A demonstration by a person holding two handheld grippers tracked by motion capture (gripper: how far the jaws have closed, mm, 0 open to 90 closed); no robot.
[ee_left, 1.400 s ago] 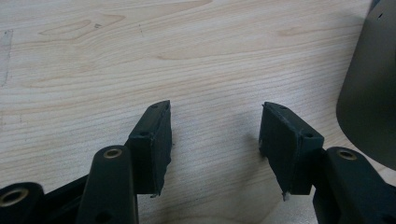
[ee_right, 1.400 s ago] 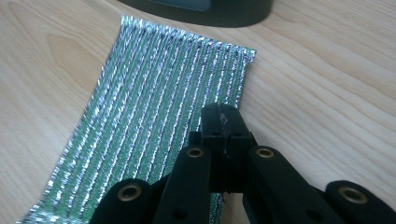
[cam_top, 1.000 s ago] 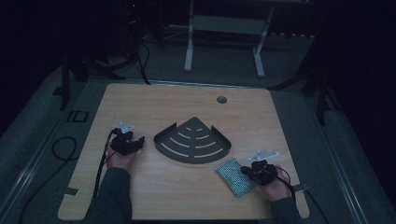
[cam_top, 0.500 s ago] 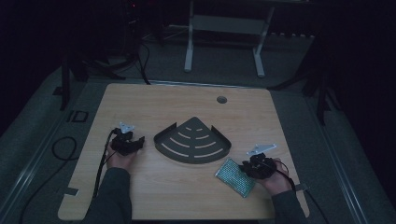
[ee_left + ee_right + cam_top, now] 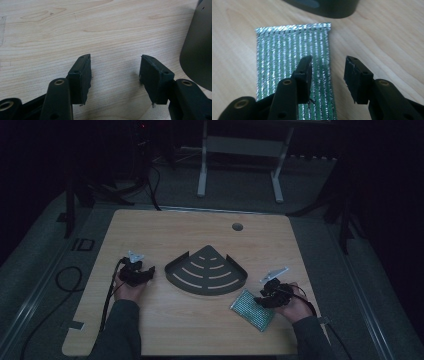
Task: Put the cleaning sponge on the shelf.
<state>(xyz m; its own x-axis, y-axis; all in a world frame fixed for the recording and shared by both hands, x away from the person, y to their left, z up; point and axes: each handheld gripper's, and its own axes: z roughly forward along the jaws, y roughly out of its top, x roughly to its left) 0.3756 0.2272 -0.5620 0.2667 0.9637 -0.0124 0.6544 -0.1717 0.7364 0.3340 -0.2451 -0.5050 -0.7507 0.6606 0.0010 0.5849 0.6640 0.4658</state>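
The desk is carrying everything, and a dark quarter-round shelf tray is sitting near its middle, serving here as the landmark. The tray is lying empty, its slotted floor showing bare.

Just off the tray's right front corner, a green and silver woven pad is lying flat on the desk, close to the tray's curved wall but not in it. The right gripper is hovering at the pad's near edge, its jaws having just been opening; they are now standing apart, one jaw over the pad and the other over bare wood, with nothing pinched between them.

To the left of the tray, the left gripper is resting low over the desk with its jaws spread wide and nothing between them, the tray's wall just beside it.

Judging by this, the pad is freshly set down beside the tray; getting it into the tray, if that is the aim, is not yet done.
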